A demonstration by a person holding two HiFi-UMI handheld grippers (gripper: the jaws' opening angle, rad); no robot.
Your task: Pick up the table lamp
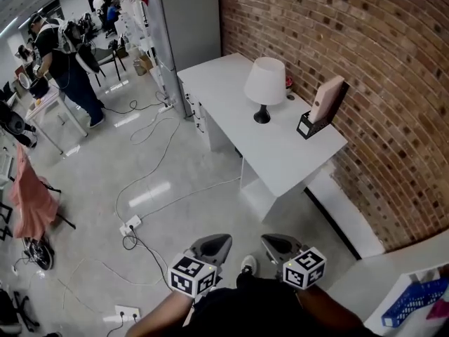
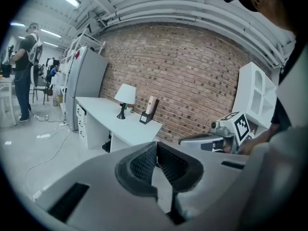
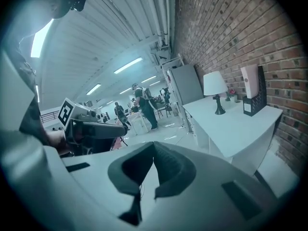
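The table lamp (image 1: 264, 86), with a white shade and a black base, stands on a white desk (image 1: 280, 160) against the brick wall. It also shows far off as a small lamp (image 2: 125, 99) in the left gripper view and as a lamp (image 3: 215, 88) in the right gripper view. My left gripper (image 1: 212, 246) and right gripper (image 1: 278, 246) hover side by side over the floor, well short of the desk. Both are shut with nothing between the jaws.
A black holder with a pale pink box (image 1: 322, 108) stands on the desk right of the lamp. Cables and power strips (image 1: 130, 225) lie on the floor. A grey fridge (image 1: 184, 27) stands past the desk. A person (image 1: 64, 64) works at a table at far left.
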